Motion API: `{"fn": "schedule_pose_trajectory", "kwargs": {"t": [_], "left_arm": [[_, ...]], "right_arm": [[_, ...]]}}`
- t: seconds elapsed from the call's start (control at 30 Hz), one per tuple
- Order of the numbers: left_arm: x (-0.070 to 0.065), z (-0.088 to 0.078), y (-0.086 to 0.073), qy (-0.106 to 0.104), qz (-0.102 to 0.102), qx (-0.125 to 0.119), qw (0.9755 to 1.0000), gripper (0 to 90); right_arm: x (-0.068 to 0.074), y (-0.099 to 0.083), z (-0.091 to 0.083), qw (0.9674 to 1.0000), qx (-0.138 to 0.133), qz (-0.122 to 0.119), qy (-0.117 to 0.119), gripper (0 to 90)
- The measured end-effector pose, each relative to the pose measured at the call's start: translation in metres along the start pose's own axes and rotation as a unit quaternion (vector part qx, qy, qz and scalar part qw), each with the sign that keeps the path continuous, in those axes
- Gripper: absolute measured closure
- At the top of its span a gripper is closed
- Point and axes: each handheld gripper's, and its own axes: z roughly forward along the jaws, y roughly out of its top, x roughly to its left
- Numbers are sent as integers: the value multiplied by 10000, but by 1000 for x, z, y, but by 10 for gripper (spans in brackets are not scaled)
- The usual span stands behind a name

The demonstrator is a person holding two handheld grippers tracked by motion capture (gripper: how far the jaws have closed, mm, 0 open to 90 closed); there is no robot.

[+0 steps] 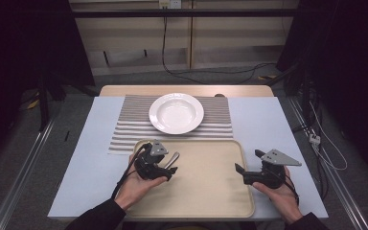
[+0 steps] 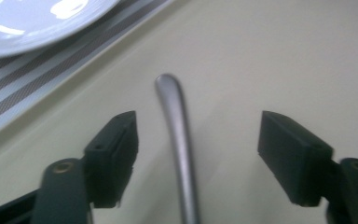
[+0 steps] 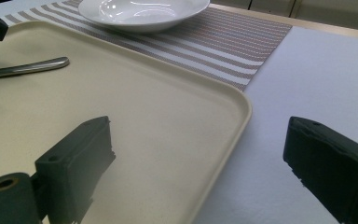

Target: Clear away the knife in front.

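Observation:
A metal utensil handle [image 1: 173, 158] lies on the beige tray [image 1: 206, 191], near its left side. My left gripper [image 1: 167, 166] hovers over it. In the left gripper view the handle [image 2: 179, 135] runs up between the two black pads [image 2: 114, 149], which stand apart and clear of it on both sides over the tray [image 2: 261, 56]. My right gripper [image 1: 247, 160] sits at the tray's right edge, open, with nothing between its fingers. In the right gripper view its jaws straddle the tray rim [image 3: 233, 107], and the handle [image 3: 28, 67] lies far off at the left.
A white plate [image 1: 176, 113] rests on a striped placemat [image 1: 124, 129] just beyond the tray. The plate [image 3: 140, 11] and mat [image 3: 242, 42] also sit at the top of the right gripper view. White tabletop [image 1: 268, 124] flanks the tray.

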Motion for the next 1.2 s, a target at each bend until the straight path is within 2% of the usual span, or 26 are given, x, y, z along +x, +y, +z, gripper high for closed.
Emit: {"fn": "schedule_pose_trajectory", "kwargs": {"t": [0.03, 0.07, 0.13, 0.3, 0.33, 0.4, 0.47, 0.67, 0.7, 0.73, 0.8, 0.83, 0.87, 0.9, 1.0, 1.03, 1.07, 1.1, 1.13, 1.17, 1.2], "left_arm": [[-2, 2, -1, -60, 32, -36, 10000, 357], [-3, 2, -1, -72, 75, -75, 9999, 426], [-9, 3, -1, -7, 212, -105, 9997, 510], [-13, 14, -5, -44, 315, 311, 9990, 786], [-11, 14, -6, -32, 316, 409, 9987, 808], [-7, 17, -6, 112, 310, 520, 9981, 879], [-4, 18, -7, -43, 133, 468, 9988, 898], [-4, 18, -6, -1, 202, 519, 9984, 900], [-3, 17, -6, 14, 324, 613, 9976, 900], [-2, 16, -7, 42, 361, 651, 9972, 900], [-1, 14, -7, 97, 358, 696, 9969, 900], [-1, 15, -8, 89, 203, 570, 9981, 900], [1, 14, -8, 78, 280, 654, 9974, 900], [1, 14, -8, 93, 239, 638, 9976, 900], [4, 12, -9, 85, 334, 712, 9969, 900], [3, 12, -10, 102, 214, 625, 9978, 900], [5, 11, -10, 98, 278, 687, 9972, 900], [5, 12, -11, 114, 150, 616, 9979, 900], [8, 10, -11, 111, 262, 728, 9969, 900], [9, 9, -11, 114, 250, 733, 9969, 900], [10, 9, -12, 118, 147, 689, 9974, 900]], "right_arm": [[0, 0, 0, 10000, 7, -9, -7, 82], [0, 0, 0, 10000, 5, -13, -2, 82], [0, 0, 0, 10000, -1, -16, -1, 82], [0, 0, 0, 10000, 10, -31, -17, 82], [1, 0, 0, 10000, 7, -21, -21, 82], [1, 0, 0, 10000, 13, -44, -37, 82], [1, 0, -1, 10000, -1, -32, -50, 82], [1, 0, -1, 10000, 4, -23, -58, 82], [1, 0, -1, 10000, 7, -27, -56, 82], [1, 0, -1, 10000, 9, -32, -57, 82], [1, 0, -1, 10000, -2, -28, -52, 82], [1, 0, -1, 10000, 5, -35, -55, 82], [1, 0, -1, 10000, 8, -44, -52, 82], [1, 0, -1, 10000, 4, -36, -50, 82], [1, 0, -1, 10000, 11, -27, -56, 82], [1, 0, -1, 10000, 8, -26, -56, 82], [1, 0, -1, 10000, 6, -28, -60, 82], [1, 0, -1, 10000, 9, -29, -58, 82], [1, 0, -1, 10000, 13, -32, -55, 82], [1, 0, -1, 10000, 8, -36, -54, 82], [1, 0, -1, 10000, 8, -32, -56, 82]]}}
